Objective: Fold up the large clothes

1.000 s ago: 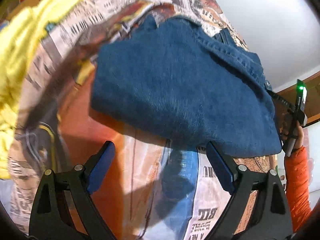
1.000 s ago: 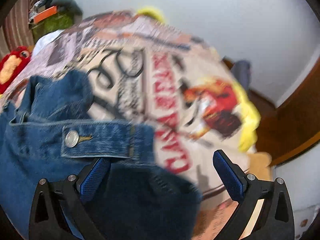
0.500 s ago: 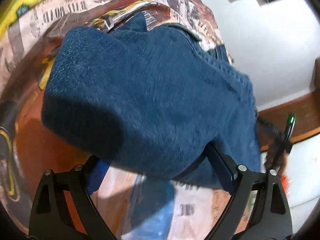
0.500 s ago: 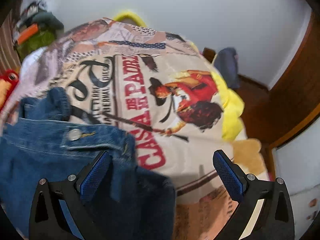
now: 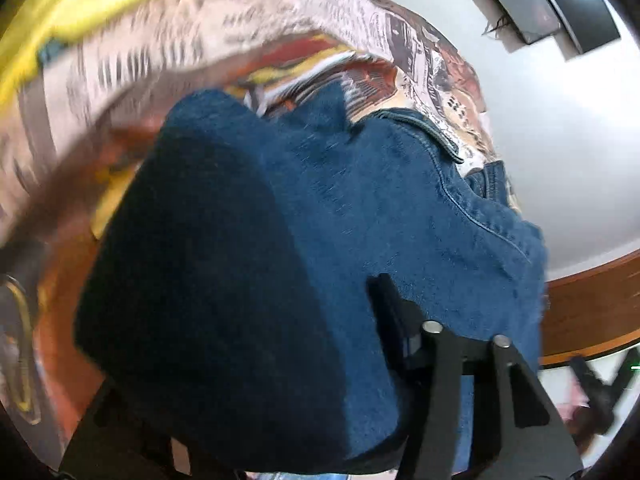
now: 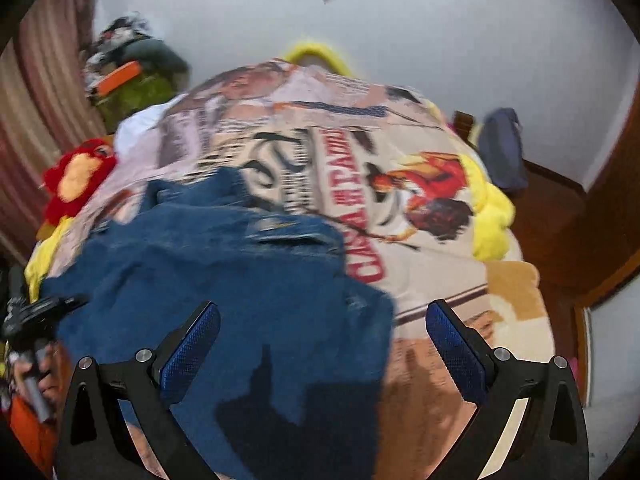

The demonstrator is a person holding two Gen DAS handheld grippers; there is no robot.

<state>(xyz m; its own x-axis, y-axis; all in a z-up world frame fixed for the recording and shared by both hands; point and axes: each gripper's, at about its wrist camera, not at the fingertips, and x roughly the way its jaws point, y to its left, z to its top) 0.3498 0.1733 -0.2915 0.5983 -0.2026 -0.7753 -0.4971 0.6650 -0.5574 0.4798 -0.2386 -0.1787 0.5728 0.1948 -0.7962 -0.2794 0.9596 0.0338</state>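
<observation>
Left hand-held gripper (image 5: 256, 360) angled down, jaws closing around folded denim (image 5: 360, 208)

Left gripper (image 5: 280, 360) near finger hidden under denim garment (image 5: 360, 220), w/ printed blanket (image 5: 120, 60) motion-blurred.

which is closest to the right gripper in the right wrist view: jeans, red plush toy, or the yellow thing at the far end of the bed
1. jeans, between and just ahead of the open right gripper, left side
2. red plush toy, far left on the bed
3. yellow thing, top centre, by the wall
</observation>
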